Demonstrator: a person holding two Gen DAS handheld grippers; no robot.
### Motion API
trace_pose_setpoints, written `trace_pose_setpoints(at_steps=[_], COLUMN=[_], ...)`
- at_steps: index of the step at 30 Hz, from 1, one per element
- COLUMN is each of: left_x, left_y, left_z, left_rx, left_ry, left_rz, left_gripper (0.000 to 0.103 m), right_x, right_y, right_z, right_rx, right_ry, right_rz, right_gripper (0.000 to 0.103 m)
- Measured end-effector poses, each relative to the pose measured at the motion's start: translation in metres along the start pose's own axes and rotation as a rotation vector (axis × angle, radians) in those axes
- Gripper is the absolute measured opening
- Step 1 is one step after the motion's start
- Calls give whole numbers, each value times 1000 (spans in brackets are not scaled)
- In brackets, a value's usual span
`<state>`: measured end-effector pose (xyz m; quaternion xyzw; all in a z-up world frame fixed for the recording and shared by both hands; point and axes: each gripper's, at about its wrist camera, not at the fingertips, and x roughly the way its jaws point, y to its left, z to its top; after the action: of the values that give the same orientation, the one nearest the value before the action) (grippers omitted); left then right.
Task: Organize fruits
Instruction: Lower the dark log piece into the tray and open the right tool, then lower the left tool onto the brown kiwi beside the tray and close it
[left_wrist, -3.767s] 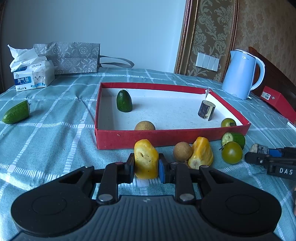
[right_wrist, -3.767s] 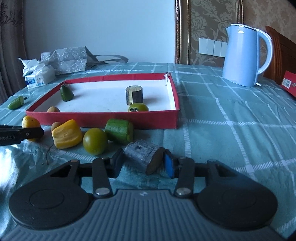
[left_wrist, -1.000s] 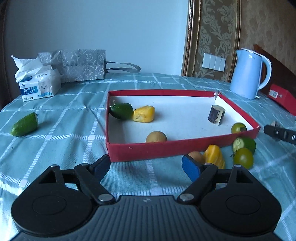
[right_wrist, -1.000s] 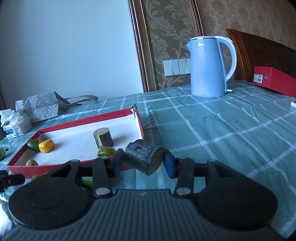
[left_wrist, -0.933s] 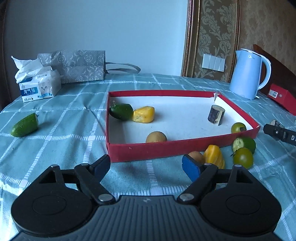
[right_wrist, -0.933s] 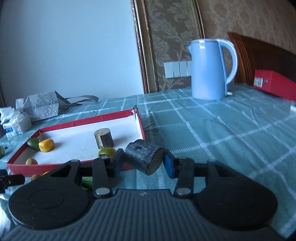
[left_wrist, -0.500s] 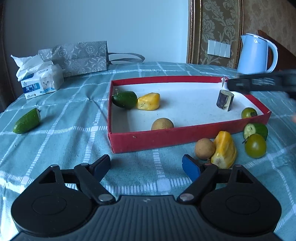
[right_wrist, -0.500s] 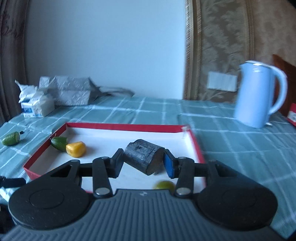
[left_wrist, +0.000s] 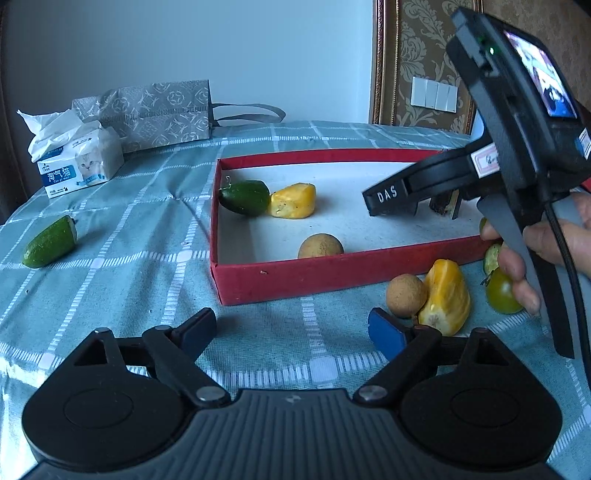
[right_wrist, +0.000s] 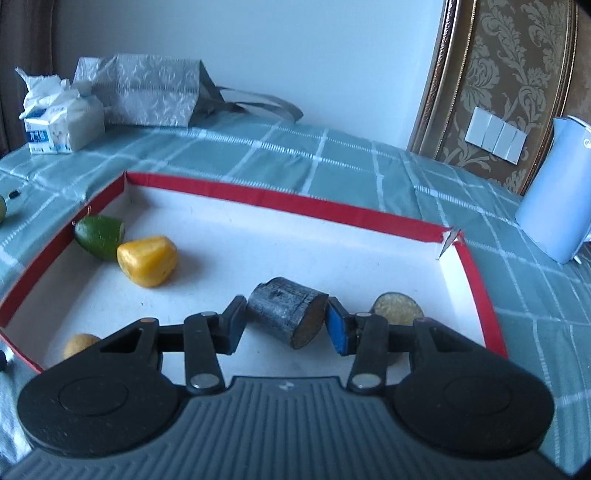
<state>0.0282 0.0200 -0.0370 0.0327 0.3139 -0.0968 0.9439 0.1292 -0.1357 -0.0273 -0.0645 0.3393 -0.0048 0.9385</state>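
A red tray (left_wrist: 295, 275) with a white floor (right_wrist: 280, 251) holds a green fruit (left_wrist: 245, 196), a yellow piece (left_wrist: 293, 200) and a brown round fruit (left_wrist: 320, 246). My right gripper (right_wrist: 286, 319) is shut on a dark cylindrical piece (right_wrist: 286, 310) and holds it over the tray, beside another dark piece (right_wrist: 397, 306). It also shows in the left wrist view (left_wrist: 436, 201). My left gripper (left_wrist: 291, 328) is open and empty over the cloth before the tray. A brown fruit (left_wrist: 404, 295), a yellow piece (left_wrist: 447, 295) and a green tomato (left_wrist: 500, 291) lie outside the tray.
A green cucumber piece (left_wrist: 50, 242) lies on the cloth at left. A tissue pack (left_wrist: 74, 162) and a grey bag (left_wrist: 155, 112) stand at the back left. A blue kettle (right_wrist: 557, 192) stands at right. A hand (left_wrist: 554, 236) holds the right gripper.
My right gripper has moved left and down over the tray with the dark piece in it. My left gripper stays open and has drawn back a little toward the right.
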Motion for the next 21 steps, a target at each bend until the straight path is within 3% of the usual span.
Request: trace_pose_setpoints(at_steps=[1,3,11,13,16,19,21], left_x=[0,0,1,1,1,0,-1], left_y=[0,0,0,0,-1,0,2], left_z=[0,0,0,0,0,0,0], left_rx=[1,3,3,5,6,3,-4], left_ry=[0,0,0,1,2,1,-4], left_rz=[1,1,1,1,1,0,-15], left_gripper=[91,91,91,92,92,93,93], right_x=[-2,-7,-70,-91,-116,-129,-128], right_y=[0,2,-26,-43,-69,-97,-112], right_z=[1,2,-22,-43,-76,-99,-109], right_rx=[1,-8,67,140,254,381,432], right_ry=[-1,-24,-231,-303,-402,-437,-406], right_rz=[-6,-22,-60,-91,-204,-280,-300], right_gripper=[68,84,85,101,103,103,103])
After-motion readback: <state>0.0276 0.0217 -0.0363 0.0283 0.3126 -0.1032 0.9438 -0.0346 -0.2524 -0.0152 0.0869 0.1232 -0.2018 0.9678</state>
